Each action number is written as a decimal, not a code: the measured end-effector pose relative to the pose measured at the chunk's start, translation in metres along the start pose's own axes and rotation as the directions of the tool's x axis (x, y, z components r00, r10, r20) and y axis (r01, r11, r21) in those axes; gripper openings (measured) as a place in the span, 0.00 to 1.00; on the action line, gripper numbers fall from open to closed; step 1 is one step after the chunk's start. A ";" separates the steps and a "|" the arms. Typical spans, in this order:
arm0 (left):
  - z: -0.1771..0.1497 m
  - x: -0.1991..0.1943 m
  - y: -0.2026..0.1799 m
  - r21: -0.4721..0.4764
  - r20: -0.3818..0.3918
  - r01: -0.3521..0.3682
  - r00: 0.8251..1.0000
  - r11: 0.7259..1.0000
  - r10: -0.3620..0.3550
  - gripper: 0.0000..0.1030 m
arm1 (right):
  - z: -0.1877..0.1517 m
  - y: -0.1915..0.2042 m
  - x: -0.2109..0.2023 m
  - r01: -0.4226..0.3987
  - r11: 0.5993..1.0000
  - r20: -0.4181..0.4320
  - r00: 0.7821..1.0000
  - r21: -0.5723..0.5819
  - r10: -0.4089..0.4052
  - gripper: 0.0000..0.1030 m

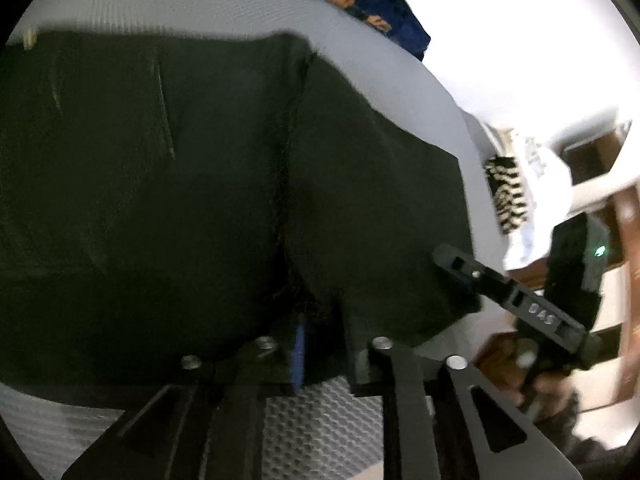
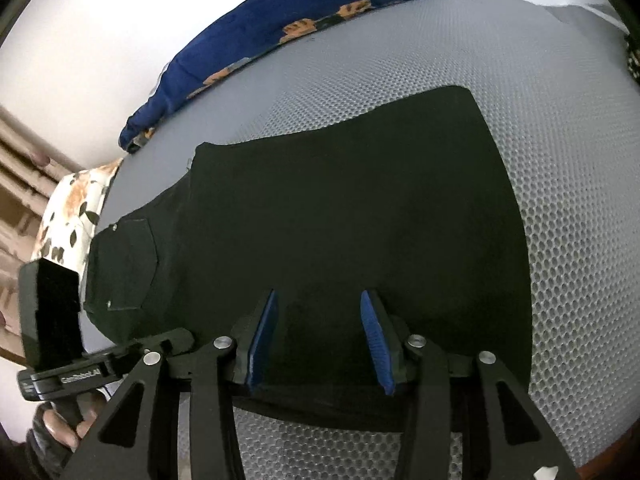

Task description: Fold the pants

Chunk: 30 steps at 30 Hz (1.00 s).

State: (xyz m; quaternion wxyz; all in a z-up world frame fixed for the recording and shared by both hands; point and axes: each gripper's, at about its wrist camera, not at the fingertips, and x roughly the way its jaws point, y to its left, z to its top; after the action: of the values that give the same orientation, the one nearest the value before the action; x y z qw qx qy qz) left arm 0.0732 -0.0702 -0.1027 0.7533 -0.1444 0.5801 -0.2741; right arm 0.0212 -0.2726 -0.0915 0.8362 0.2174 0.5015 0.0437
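Right wrist: black pants (image 2: 340, 216) lie between parted jaws.

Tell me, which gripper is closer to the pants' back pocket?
Left. The left gripper is at the pants edge beside the pocket; the right gripper is open over the near edge, farther along.

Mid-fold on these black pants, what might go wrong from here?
1. The left gripper looks closed on the near edge of the pants; it may hold one layer only, so the fold skews.
2. The right gripper is open over the cloth; pulling now could drag the pants unevenly across the mesh mat.
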 end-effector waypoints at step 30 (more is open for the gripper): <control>0.101 0.048 -0.032 0.281 0.173 -0.185 0.975 0.942 0.140 0.30 | 0.073 -0.012 0.024 0.334 0.926 0.153 0.938 -0.174 -0.310 0.40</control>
State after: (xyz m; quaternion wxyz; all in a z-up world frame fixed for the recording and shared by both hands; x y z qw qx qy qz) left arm 0.1699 -0.1337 -0.0947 0.8281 -0.0023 0.4841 -0.2826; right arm 0.0935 -0.3000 -0.0864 0.8787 0.0504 0.4712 -0.0585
